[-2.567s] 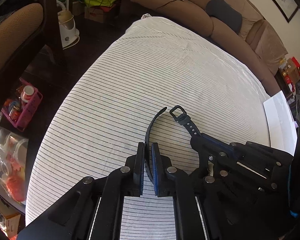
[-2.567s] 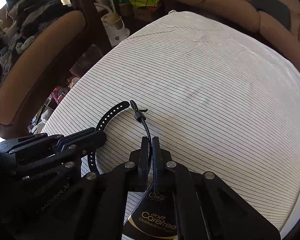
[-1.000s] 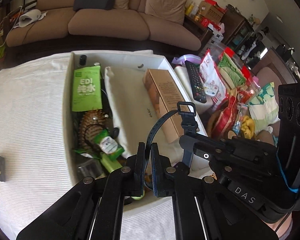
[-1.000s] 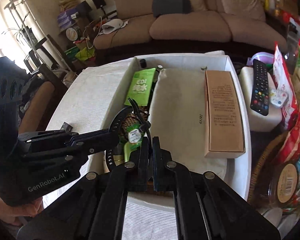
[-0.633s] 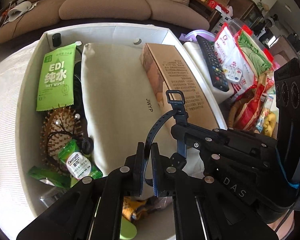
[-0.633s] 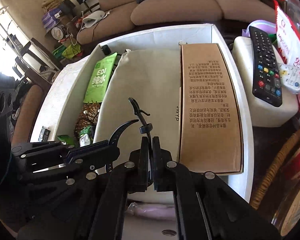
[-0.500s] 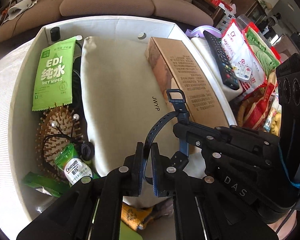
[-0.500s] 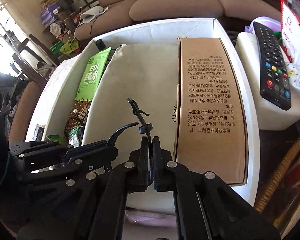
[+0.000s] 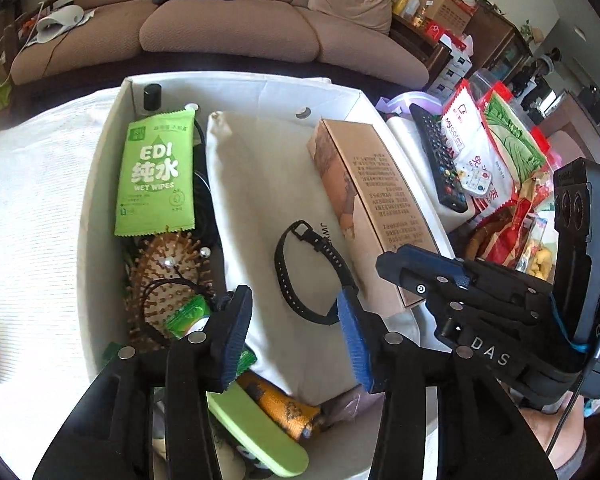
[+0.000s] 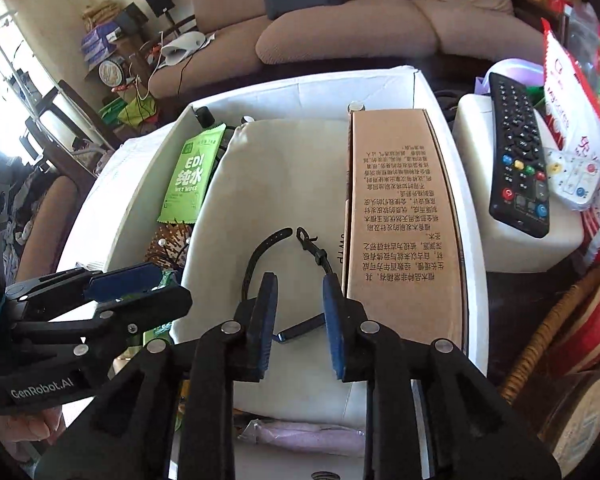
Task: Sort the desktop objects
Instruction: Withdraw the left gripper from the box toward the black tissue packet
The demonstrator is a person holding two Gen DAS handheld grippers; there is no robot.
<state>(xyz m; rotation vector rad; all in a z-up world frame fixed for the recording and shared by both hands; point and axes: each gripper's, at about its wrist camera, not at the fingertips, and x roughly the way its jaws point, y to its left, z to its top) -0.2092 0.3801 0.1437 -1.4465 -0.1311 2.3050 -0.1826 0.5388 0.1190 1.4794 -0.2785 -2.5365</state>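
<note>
A black watch band (image 9: 283,276) lies loose on the cream cloth bag (image 9: 260,184) inside the white storage box (image 9: 236,84). It also shows in the right wrist view (image 10: 256,258), curled on the same bag (image 10: 276,176). My left gripper (image 9: 292,328) is open and empty just above the band. My right gripper (image 10: 298,316) is open and empty over the band's near end. The right gripper also shows at the right of the left wrist view (image 9: 440,276).
The box also holds a brown carton (image 9: 372,200), a green wet-wipes pack (image 9: 154,176), a wooden hairbrush (image 9: 168,276) and small items. A black remote (image 10: 518,156) and snack bags (image 9: 496,148) lie right of the box. The striped tablecloth (image 9: 32,208) is on the left.
Both grippers carried the band from the striped cloth to above the box, then opened. The band dropped onto the cream bag.
</note>
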